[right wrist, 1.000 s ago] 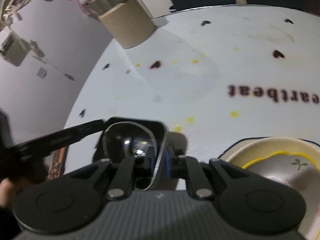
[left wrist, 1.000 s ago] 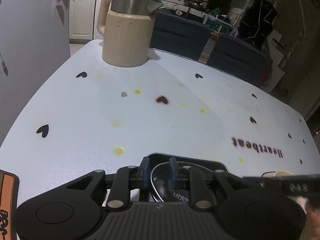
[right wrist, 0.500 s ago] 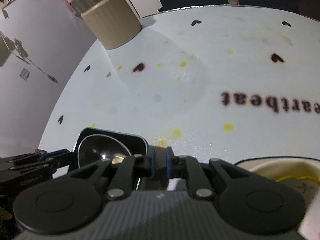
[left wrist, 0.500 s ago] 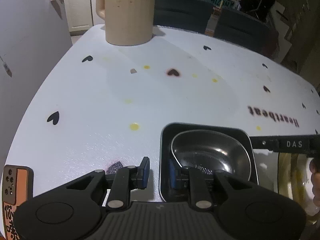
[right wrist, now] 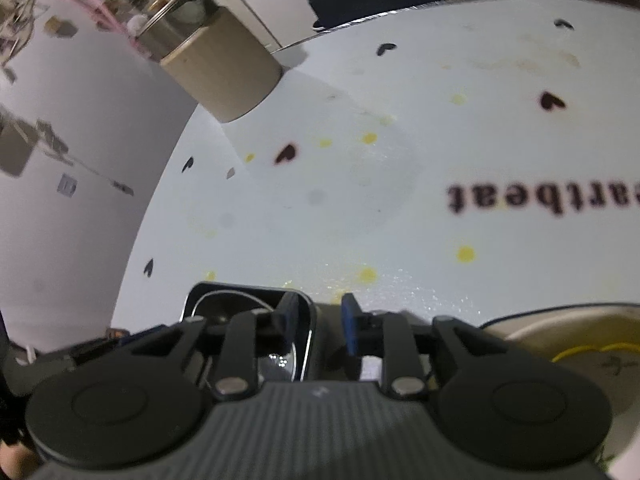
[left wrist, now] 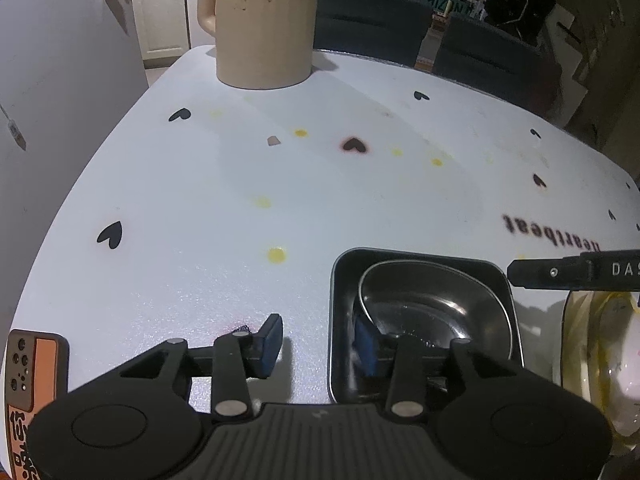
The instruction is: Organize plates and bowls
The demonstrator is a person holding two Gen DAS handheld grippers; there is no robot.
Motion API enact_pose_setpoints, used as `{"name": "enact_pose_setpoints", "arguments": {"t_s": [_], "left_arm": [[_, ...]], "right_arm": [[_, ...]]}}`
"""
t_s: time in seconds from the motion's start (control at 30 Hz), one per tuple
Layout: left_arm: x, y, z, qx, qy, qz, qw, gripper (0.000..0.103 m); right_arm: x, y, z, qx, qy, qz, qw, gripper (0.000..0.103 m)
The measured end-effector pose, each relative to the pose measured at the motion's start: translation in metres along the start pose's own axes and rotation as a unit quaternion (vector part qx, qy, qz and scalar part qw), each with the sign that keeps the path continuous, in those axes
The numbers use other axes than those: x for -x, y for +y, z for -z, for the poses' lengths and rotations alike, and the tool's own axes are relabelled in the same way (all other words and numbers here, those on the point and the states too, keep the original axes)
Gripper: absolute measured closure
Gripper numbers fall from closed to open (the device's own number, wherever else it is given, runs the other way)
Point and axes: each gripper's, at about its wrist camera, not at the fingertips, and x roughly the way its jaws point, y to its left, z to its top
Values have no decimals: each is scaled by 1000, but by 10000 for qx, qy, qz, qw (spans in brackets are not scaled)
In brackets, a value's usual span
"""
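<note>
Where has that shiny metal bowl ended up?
The metal bowl sits inside the black square tray on the white table, low and right of centre in the left wrist view, beside a yellow-rimmed plate.

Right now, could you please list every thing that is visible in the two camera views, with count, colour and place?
square tray: one, dark, near table edge
metal bowl: one, silver, inside the tray
plate: one, cream with yellow ring, right of the tray
kettle: one, beige with steel top, far table corner
phone: one, orange and black, near left corner
table: one, white with black hearts
chairs: two, dark, behind the table
left gripper: jaws opening astride the tray's left wall
right gripper: jaws opening astride its right wall
</note>
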Motion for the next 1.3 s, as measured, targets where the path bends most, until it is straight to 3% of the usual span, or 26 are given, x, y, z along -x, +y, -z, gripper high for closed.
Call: {"name": "enact_pose_setpoints", "arguments": {"t_s": [0.53, 0.87, 1.3], "left_arm": [[-3, 6, 1, 70, 23, -14, 10000, 62], [-9, 14, -5, 249, 22, 393, 9989, 86], [-18, 25, -6, 550, 146, 906, 9943, 96]], "right_arm": [[-12, 23, 26, 537, 450, 87, 9975, 86], [-11, 25, 32, 375, 527, 84, 9979, 92], [-8, 18, 33, 157, 418, 37, 9990, 93]]}}
